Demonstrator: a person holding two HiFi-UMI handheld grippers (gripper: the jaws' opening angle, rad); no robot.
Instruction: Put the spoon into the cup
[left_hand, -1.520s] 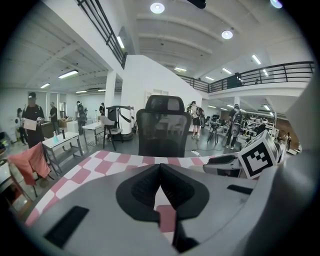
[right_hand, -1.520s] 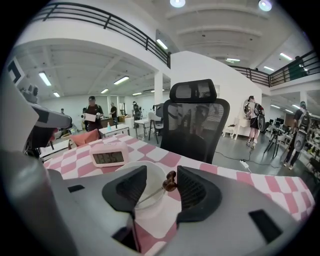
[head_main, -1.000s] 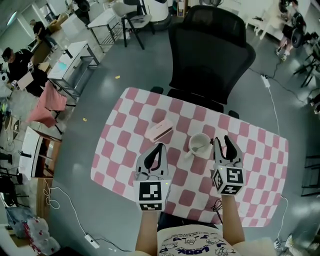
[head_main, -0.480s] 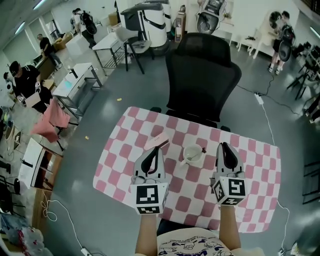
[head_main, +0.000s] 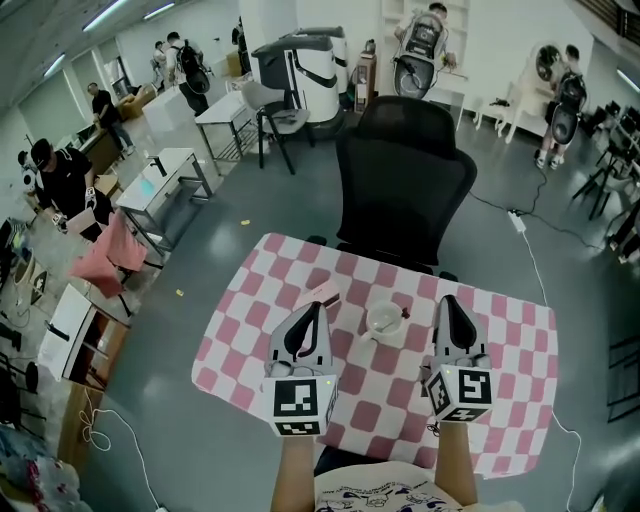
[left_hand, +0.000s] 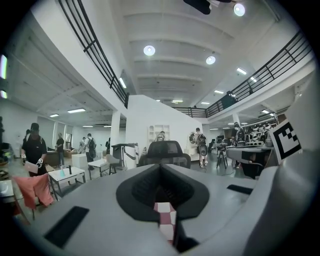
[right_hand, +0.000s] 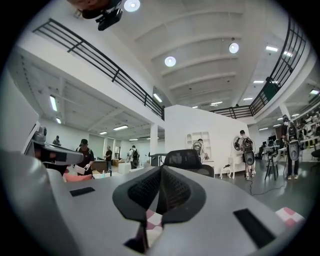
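1. Nearest the person, 2 grippers are held over the near half of the table (head_main: 375, 395), both pointing level toward its far edge. The left gripper (head_main: 319, 309) has its jaws pressed together with nothing between them. Only a strip of the checked cloth shows below them in the left gripper view.
2. The right gripper (head_main: 449, 301) also has its jaws together. They have just been closing, and nothing is between them. Neither gripper carries anything.
3. Past the tips, about the middle of the table and between the 2 grippers, stands 1 white cup (head_main: 380, 332). The 1 spoon (head_main: 402, 313) appears to rest inside it, with one end showing at the rim on the right side. It is too small to make out more.
4. Judged from that, the placing step looks done: the spoon seems to be in the cup, and both grippers are apart from it.
5. The next move calls for little. Both grippers should keep clear of the cup so it is not knocked. A look to confirm that the spoon sits steady inside would settle the task.
6. Left of the cup, toward the far-left corner, 1 pink box (head_main: 325, 291) lies just beyond the left gripper's tip in the head view.
7. Beyond the far edge stands 1 black office chair (head_main: 405, 190), pushed up to the table.
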